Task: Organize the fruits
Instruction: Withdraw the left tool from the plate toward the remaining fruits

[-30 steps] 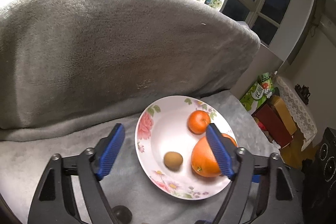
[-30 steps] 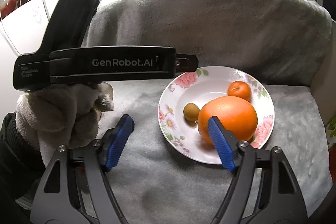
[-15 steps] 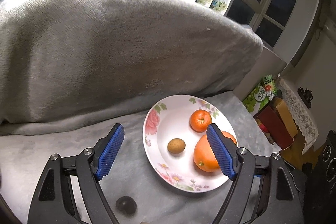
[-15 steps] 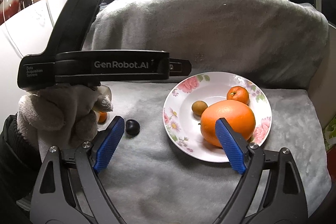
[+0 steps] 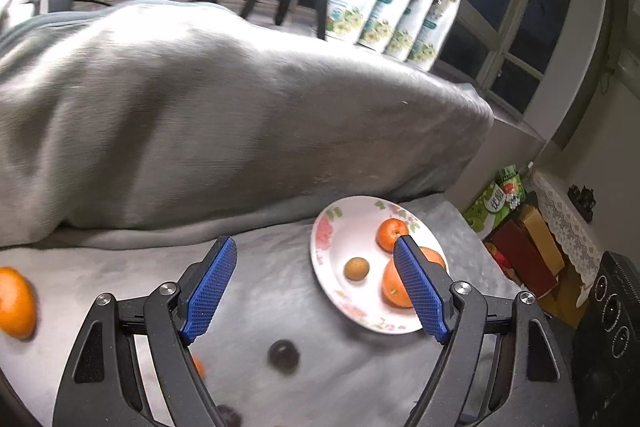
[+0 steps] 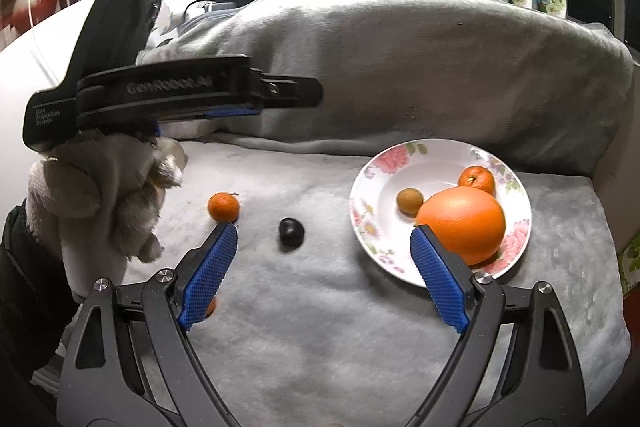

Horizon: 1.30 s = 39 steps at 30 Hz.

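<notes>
On the floral plate (image 6: 362, 223), near the right end of the blanket-covered seat, sit three fruits: a big orange (image 6: 464, 223) at the plate's near rim, a small tangerine (image 6: 477, 179) touching it on the far side, and a little brown fruit (image 6: 409, 201), a longan perhaps, just beside it. Out on the grey blanket (image 6: 320, 327), well apart from the plate, a dark plum-like fruit (image 6: 291, 231) waits mid-seat, with a loose tangerine (image 6: 223, 206) further toward the left end. Another orange (image 5: 15, 302) shows at the far left edge in the left wrist view.

The right gripper (image 6: 322, 273) has just been spreading its jaws, and they stand wide with nothing between them. The left gripper (image 5: 316, 287), carried in a gloved hand (image 6: 100, 195), is wide too, and empty.

So it looks like a between-fruits moment: one placed, the next not yet chosen. The dark fruit lies nearest the plate; the next move calls for dropping a gripper around it, closing gently since it may bruise or roll, then carrying it to the plate's bare left half.
</notes>
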Tool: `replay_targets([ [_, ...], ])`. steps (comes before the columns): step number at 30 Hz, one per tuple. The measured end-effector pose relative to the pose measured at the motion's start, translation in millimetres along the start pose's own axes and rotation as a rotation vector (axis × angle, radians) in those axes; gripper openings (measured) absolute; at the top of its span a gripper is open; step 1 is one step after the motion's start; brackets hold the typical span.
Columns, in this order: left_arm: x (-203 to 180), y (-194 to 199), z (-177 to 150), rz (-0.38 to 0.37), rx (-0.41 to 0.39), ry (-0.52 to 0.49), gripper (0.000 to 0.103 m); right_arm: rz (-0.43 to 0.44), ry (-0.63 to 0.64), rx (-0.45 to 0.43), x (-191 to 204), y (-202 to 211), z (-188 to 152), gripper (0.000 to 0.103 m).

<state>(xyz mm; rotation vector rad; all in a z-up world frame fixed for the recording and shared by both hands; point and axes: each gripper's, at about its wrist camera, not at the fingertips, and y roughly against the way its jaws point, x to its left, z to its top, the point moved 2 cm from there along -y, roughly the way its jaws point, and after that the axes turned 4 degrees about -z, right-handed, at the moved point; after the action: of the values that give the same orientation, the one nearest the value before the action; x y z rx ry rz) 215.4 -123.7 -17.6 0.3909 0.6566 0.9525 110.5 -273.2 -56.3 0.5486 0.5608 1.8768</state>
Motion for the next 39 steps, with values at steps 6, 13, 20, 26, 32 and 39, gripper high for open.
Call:
replay_targets([
  [6, 24, 30, -9, 0.040, -0.031, 0.028, 0.080, 0.043, 0.023, 0.024, 15, -4, -3, 0.091],
  [13, 53, 63, -32, 0.086, -0.045, 0.068, 0.080, 0.096, 0.032, 0.054, 27, -14, -4, 0.091],
  [20, 67, 89, -67, 0.093, -0.036, 0.102, 0.074, 0.159, 0.021, 0.096, 36, -27, -5, 0.091],
  [26, 61, 92, -97, 0.065, 0.019, 0.102, 0.062, 0.193, 0.025, 0.138, 45, -42, -6, 0.084],
  [32, 48, 85, -122, 0.007, 0.083, 0.095, 0.054, 0.216, 0.009, 0.178, 50, -57, -8, 0.073],
  [39, 37, 70, -137, -0.013, 0.143, 0.053, 0.049, 0.267, -0.037, 0.239, 54, -78, -8, 0.059],
])
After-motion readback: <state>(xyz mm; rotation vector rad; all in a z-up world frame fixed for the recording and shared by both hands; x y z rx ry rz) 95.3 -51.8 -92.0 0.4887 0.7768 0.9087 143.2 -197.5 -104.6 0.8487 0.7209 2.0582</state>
